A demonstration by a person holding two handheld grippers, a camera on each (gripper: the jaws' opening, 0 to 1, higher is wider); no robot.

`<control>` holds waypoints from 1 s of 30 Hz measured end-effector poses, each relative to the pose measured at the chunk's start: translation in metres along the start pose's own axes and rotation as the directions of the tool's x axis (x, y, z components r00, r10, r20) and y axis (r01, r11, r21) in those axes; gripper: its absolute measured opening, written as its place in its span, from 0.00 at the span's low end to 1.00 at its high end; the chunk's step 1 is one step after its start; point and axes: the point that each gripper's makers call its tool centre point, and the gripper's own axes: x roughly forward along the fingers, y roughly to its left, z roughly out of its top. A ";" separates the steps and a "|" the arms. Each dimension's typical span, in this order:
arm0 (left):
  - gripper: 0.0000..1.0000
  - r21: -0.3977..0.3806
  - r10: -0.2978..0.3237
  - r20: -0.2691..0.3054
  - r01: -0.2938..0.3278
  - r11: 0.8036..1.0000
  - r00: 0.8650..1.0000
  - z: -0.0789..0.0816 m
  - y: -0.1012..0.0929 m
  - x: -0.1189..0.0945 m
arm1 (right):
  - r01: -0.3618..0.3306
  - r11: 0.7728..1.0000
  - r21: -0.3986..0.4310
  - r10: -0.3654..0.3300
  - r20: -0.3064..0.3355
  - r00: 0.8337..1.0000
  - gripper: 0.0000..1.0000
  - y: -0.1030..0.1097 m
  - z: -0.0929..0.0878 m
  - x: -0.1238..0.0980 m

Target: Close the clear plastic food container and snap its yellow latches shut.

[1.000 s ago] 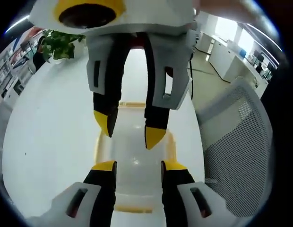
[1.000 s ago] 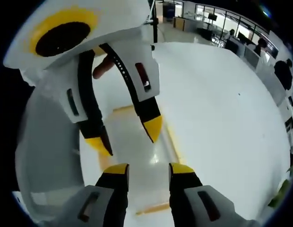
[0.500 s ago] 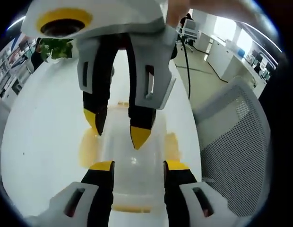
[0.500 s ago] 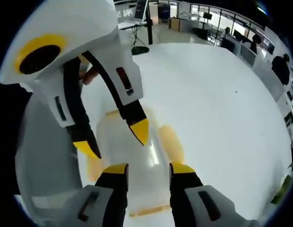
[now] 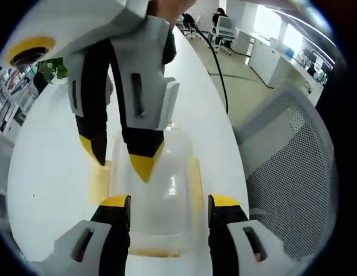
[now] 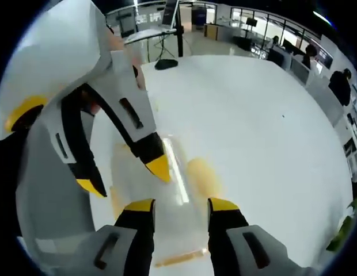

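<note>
One clear plastic food container [image 5: 161, 195] lying on the white table [image 5: 46, 172], lid on top, seen between and beyond the left gripper's [image 5: 170, 202] own jaws in the left gripper view. Yellow latches [image 5: 194, 178] flanking its long sides, another yellow strip along the near edge. Same container [image 6: 161, 184] in the right gripper view, one yellow latch [image 6: 201, 175] splayed outward on the table. Left gripper released, jaws spread wide with nothing between them. Right gripper [image 6: 181, 204] likewise parted, holding nothing. Right gripper [image 5: 118, 155] hanging over the container's far end, tips apart, contact unclear. Mesh office chair [image 5: 288, 172] beside the table.
</note>
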 end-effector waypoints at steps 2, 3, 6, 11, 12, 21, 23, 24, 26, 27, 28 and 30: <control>0.54 0.000 0.003 0.003 -0.003 1.000 1.000 0.000 0.000 0.000 | -0.019 1.000 0.016 0.019 -0.010 1.000 0.35 0.002 -0.001 0.002; 0.54 0.000 0.006 0.004 -0.006 1.000 1.000 0.000 0.000 0.000 | -0.027 1.000 0.013 0.028 -0.017 0.999 0.35 0.003 -0.003 0.004; 0.55 0.009 0.014 0.002 -0.014 1.000 1.000 0.000 -0.002 0.000 | -0.039 0.999 -0.006 0.039 -0.032 0.999 0.37 0.005 -0.004 0.009; 0.56 0.014 0.028 0.000 -0.028 1.000 1.000 -0.001 -0.001 0.001 | -0.065 0.997 0.035 0.066 -0.049 0.997 0.39 0.003 -0.006 0.013; 0.56 0.013 0.028 -0.001 -0.028 1.000 1.000 -0.001 -0.002 0.001 | -0.068 0.997 0.034 0.070 -0.053 0.996 0.39 0.003 -0.006 0.013; 0.54 0.007 0.057 0.001 -0.057 0.998 0.998 -0.001 0.000 0.002 | -0.113 0.993 0.017 0.114 -0.093 0.989 0.38 0.004 -0.010 0.011; 0.53 -0.006 0.062 0.006 -0.062 0.998 0.998 0.000 0.001 0.002 | -0.125 0.992 0.017 0.127 -0.100 0.987 0.38 0.004 -0.010 0.011; 0.53 -0.009 0.061 0.008 -0.061 0.998 0.998 0.000 0.000 0.002 | -0.132 0.991 0.015 0.133 -0.105 0.986 0.38 0.004 -0.010 0.011; 0.54 -0.008 0.056 0.009 -0.056 0.998 0.998 0.000 -0.001 0.001 | -0.149 0.989 0.004 0.148 -0.117 0.982 0.38 0.004 -0.011 0.012; 0.55 -0.007 0.055 0.008 -0.055 0.998 0.998 0.000 -0.001 0.002 | -0.160 0.987 -0.002 0.159 -0.130 0.979 0.38 0.004 -0.011 0.012; 0.55 -0.006 0.055 0.007 -0.055 0.998 0.998 0.000 -0.001 0.002 | -0.169 0.986 -0.009 0.166 -0.136 0.977 0.38 0.005 -0.011 0.012; 0.56 -0.006 0.060 0.002 -0.060 0.998 0.998 0.000 -0.002 0.003 | -0.188 0.982 -0.006 0.185 -0.148 0.972 0.38 0.004 -0.011 0.013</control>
